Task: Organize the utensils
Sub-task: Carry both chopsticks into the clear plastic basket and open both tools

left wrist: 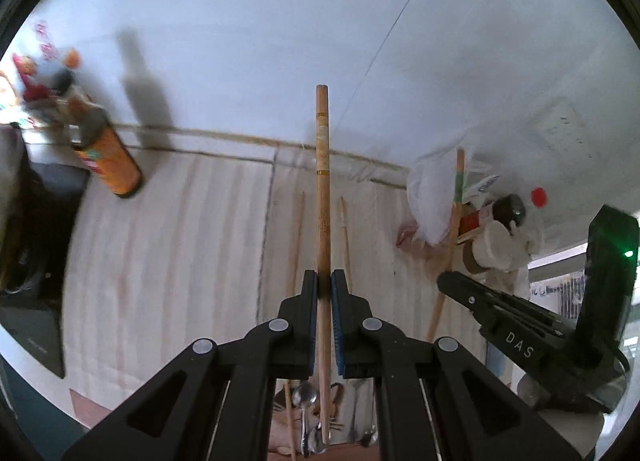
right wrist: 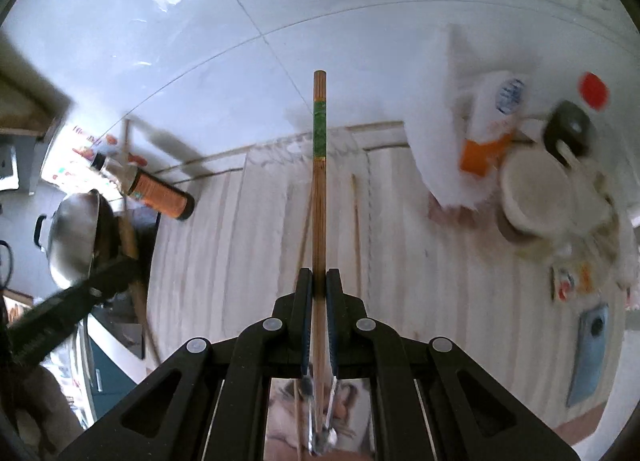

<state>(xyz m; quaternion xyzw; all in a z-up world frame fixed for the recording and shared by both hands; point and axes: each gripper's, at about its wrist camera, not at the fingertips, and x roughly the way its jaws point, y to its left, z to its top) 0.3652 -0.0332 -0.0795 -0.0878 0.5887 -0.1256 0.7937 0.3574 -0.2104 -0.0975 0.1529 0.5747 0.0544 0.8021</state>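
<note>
My left gripper [left wrist: 324, 281] is shut on a light wooden chopstick [left wrist: 322, 165] with thin gold bands, held upright above the striped counter mat [left wrist: 192, 245]. My right gripper [right wrist: 319, 279] is shut on a darker chopstick [right wrist: 319, 197] with a green band near its top, also upright. Two more chopsticks [left wrist: 345, 237] lie on the mat behind; they also show in the right wrist view [right wrist: 355, 229]. Below the left jaws, spoons and other utensils [left wrist: 308, 417] lie in a pile; they also show below the right jaws [right wrist: 320, 421]. The right gripper's body [left wrist: 532, 337] shows at the left view's right side.
An orange-labelled bottle [left wrist: 108, 157] stands at the back left by the white tiled wall. A white plastic bag [left wrist: 432, 197], jars and a round container [left wrist: 492, 249] crowd the back right. A steel wok [right wrist: 76, 237] sits at left, a blue phone [right wrist: 590, 357] at right.
</note>
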